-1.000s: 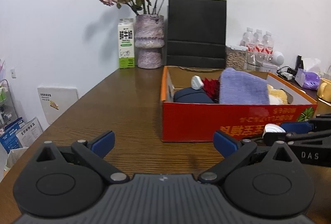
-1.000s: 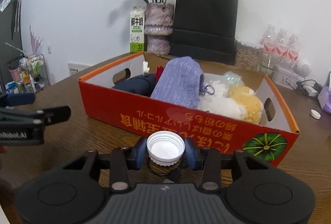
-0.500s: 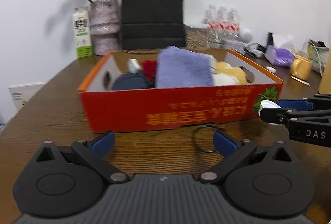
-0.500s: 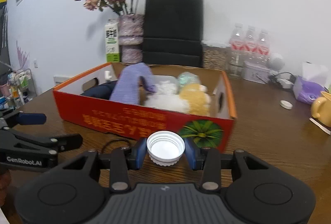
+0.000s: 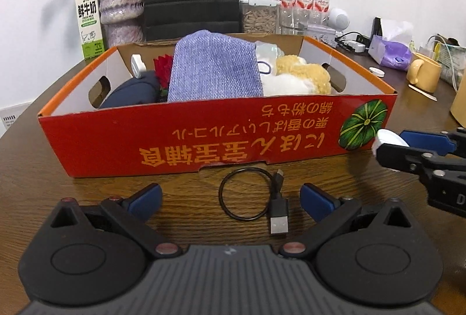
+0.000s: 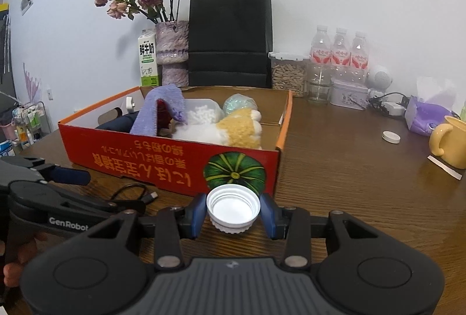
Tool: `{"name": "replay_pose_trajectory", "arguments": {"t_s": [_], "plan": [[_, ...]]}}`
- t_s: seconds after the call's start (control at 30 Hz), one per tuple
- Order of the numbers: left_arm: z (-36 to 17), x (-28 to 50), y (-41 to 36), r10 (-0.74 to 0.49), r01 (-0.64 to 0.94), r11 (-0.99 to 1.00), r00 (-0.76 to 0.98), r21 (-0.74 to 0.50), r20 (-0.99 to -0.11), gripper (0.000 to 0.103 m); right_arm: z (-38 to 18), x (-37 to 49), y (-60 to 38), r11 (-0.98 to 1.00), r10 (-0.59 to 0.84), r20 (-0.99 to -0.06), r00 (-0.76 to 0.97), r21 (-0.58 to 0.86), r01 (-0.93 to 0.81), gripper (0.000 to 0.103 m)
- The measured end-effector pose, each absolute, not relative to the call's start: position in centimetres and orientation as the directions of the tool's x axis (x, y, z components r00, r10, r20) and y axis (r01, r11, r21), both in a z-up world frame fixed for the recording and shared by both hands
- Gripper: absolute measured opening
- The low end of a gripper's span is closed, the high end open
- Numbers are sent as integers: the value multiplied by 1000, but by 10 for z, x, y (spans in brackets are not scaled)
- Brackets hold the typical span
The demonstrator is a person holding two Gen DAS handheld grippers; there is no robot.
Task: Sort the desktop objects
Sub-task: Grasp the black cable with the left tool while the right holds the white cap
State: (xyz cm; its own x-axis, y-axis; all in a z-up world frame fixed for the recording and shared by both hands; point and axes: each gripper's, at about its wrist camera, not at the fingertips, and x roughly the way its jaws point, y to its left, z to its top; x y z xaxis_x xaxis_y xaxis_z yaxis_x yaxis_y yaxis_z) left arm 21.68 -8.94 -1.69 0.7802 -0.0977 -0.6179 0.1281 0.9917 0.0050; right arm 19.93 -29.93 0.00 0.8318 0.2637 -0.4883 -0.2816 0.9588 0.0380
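Observation:
My right gripper (image 6: 233, 214) is shut on a white bottle cap (image 6: 233, 208), held just in front of the right front corner of the red cardboard box (image 6: 145, 160). The cap also shows in the left wrist view (image 5: 386, 139), in the right gripper (image 5: 390, 144). My left gripper (image 5: 230, 198) is open and empty, low over the table, with a coiled black USB cable (image 5: 250, 195) lying between its fingers in front of the box (image 5: 204, 140). The box holds a purple cloth (image 5: 212, 70), a yellow and white plush toy (image 5: 297, 76) and dark items.
Behind the box stand a black paper bag (image 6: 230, 38), a vase of dried flowers (image 6: 171, 53), a milk carton (image 6: 148, 58) and water bottles (image 6: 339, 53). To the right are a second white cap (image 6: 391, 136), a yellow mug (image 6: 451, 140) and a tissue pack (image 6: 428, 117).
Both grippers have moved right along the box front. The black cable has come into view between my left fingers. The right gripper still holds the cap.

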Motion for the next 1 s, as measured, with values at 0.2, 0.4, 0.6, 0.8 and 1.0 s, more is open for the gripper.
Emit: {"name": "replay_pose_trajectory", "arguments": {"t_s": [0.2,0.4,0.6,0.8,1.0], "plan": [[-20,221,-92,-81,104,995,769,-2,-635,101,0,198,-303,955,281,-478,832,52,-292,39],[-12,213,-100,-102,139,990,770,9,-630,47,1,194,-304,953,289,-471,833,59,-297,39],[-11,207,-105,-127,177,984,766,17,-630,34,2,187,-302,950,297,-466,833,62,-304,39],[-8,200,-101,-144,184,983,773,2,-617,15,6,178,-297,949,298,-463,835,52,-310,39],[-3,189,-96,-159,207,978,787,12,-596,8,14,171,-290,948,297,-454,840,35,-316,39]]}}
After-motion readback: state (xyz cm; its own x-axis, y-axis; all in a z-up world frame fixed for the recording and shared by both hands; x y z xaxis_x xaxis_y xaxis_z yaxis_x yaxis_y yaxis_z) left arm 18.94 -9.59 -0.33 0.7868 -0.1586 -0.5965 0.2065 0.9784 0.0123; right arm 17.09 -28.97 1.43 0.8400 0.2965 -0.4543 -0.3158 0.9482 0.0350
